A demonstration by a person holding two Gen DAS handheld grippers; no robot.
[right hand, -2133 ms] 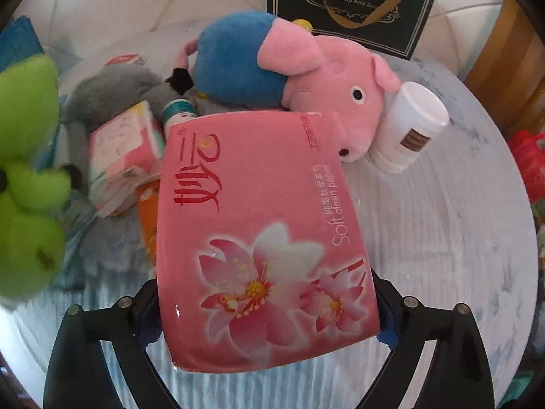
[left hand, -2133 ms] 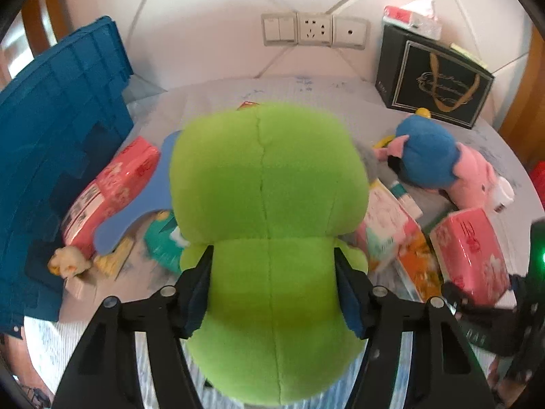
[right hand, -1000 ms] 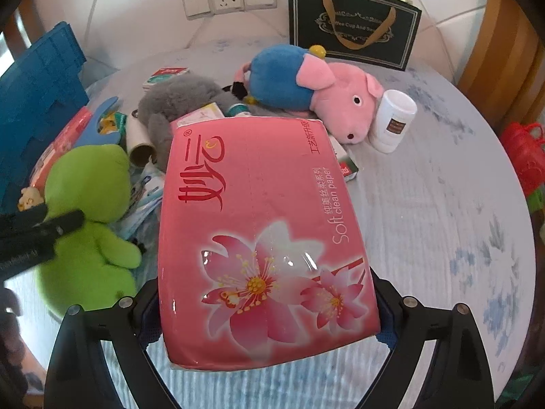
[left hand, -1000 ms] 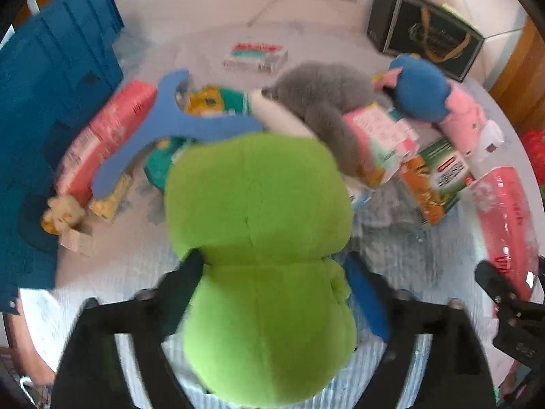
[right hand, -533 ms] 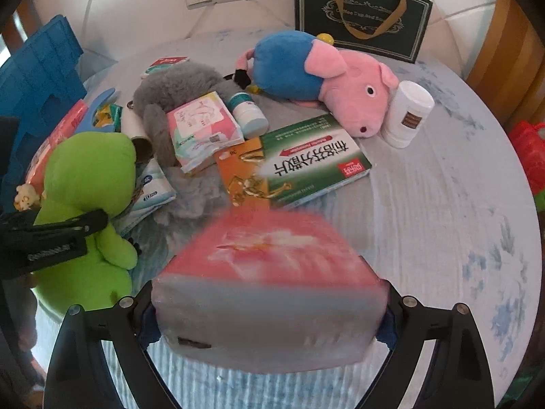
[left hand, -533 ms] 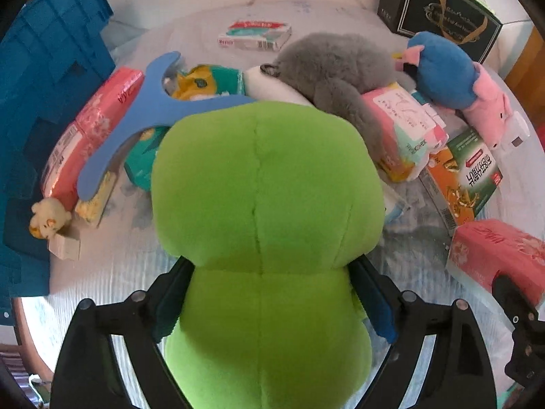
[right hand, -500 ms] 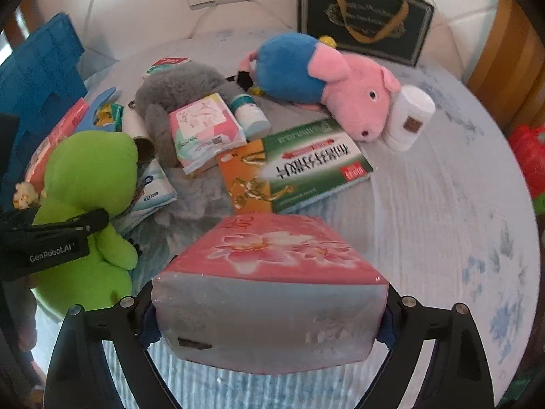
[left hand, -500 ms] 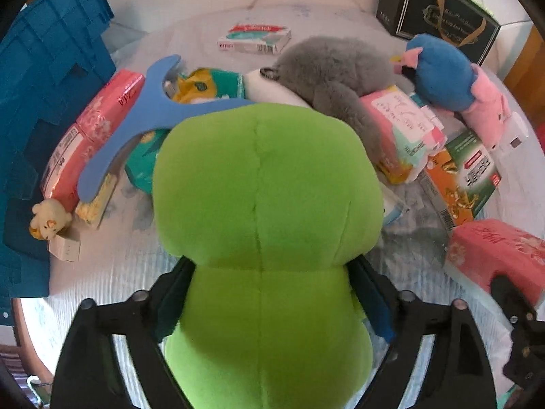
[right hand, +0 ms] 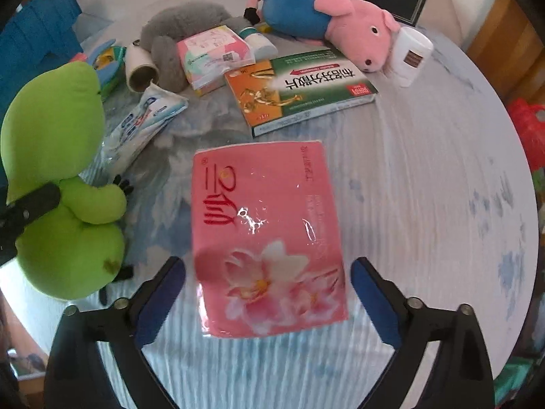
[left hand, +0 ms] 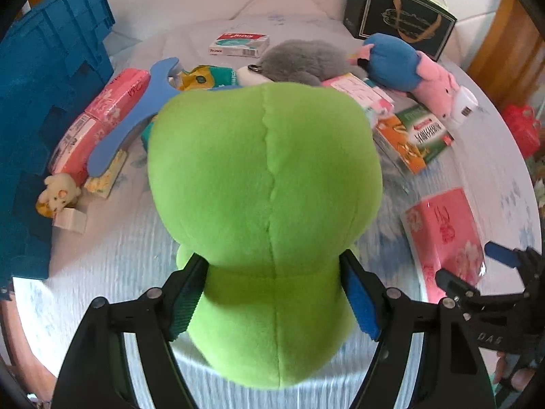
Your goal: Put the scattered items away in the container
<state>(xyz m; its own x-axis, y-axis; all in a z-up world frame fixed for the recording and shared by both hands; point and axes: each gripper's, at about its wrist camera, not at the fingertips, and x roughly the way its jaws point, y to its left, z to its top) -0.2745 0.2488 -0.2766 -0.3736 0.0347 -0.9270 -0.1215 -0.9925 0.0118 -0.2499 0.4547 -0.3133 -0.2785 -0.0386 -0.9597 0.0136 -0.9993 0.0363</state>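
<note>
My left gripper (left hand: 272, 286) is shut on a green plush frog (left hand: 262, 184), held above the table; the frog also shows at the left of the right wrist view (right hand: 58, 170). My right gripper (right hand: 267, 279) is open, its pads standing clear on either side of a pink tissue pack (right hand: 265, 235) that lies flat on the table; the pack also shows in the left wrist view (left hand: 446, 235). The blue crate (left hand: 44, 95) stands at the left.
Scattered on the round table (right hand: 425, 177): a pink and blue plush pig (right hand: 327, 13), a grey plush (right hand: 184, 24), a green and orange box (right hand: 299, 88), a white jar (right hand: 410, 54), a small tissue pack (right hand: 214, 54), a blue hanger (left hand: 133, 116), another pink pack (left hand: 95, 126). A black gift bag (left hand: 398, 20) stands behind.
My right gripper has opened and let the pink tissue pack drop flat onto the table. My left gripper still holds the green frog, lifted slightly.
</note>
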